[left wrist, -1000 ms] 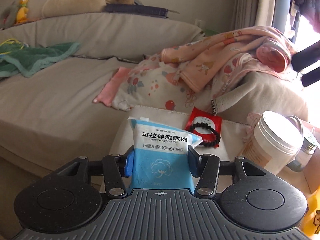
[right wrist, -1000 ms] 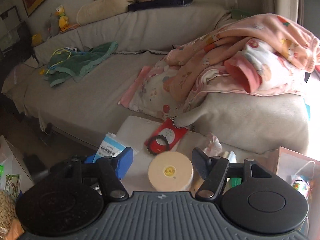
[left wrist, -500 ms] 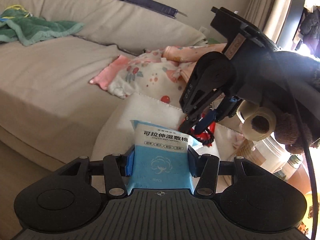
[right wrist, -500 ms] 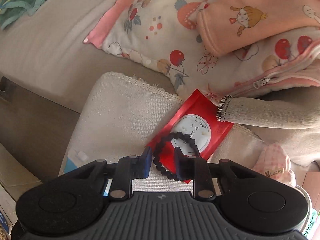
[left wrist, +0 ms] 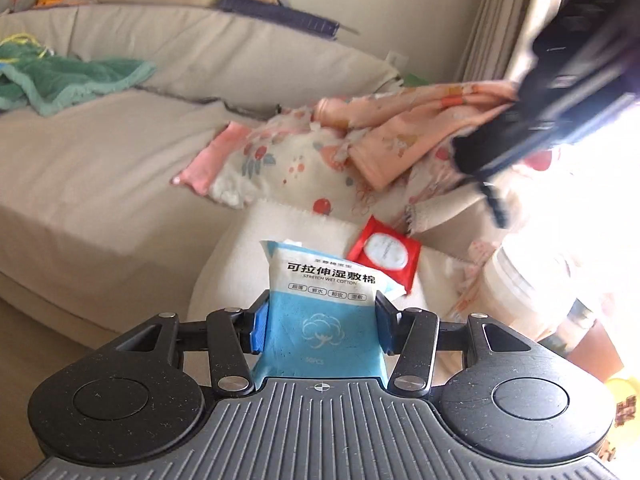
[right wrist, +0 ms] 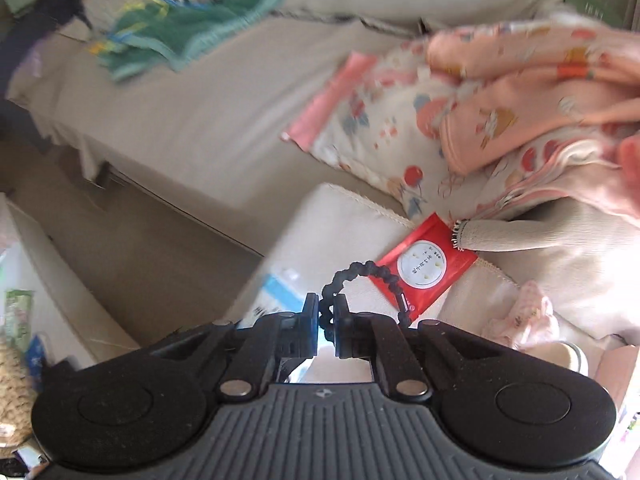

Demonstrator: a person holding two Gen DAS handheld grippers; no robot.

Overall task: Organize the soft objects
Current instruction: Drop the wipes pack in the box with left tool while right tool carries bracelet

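Observation:
My left gripper [left wrist: 320, 320] is shut on a blue and white cotton pad pack [left wrist: 322, 304], held upright above a cream cushion [left wrist: 240, 264]. My right gripper [right wrist: 327, 320] is shut on a black bead bracelet [right wrist: 360, 274], lifted off the red sachet [right wrist: 426, 266], which lies on the cushion [right wrist: 340, 232] and also shows in the left wrist view [left wrist: 386, 250]. The right gripper's body shows blurred at the upper right of the left wrist view [left wrist: 560, 92]. The pack shows blurred below the right gripper [right wrist: 276, 292].
A beige sofa [left wrist: 100, 168] carries a pink patterned blanket pile [left wrist: 380, 148] and a green cloth [left wrist: 60, 80]. A white lidded jar [left wrist: 524, 288] stands right of the cushion. A pink cloth [right wrist: 524, 320] lies by the cushion's right edge. Floor and bags lie at left [right wrist: 16, 340].
My right gripper has closed on the bracelet and lifted it up off the red sachet, rising out of the left view's centre. My left gripper still holds the pack.

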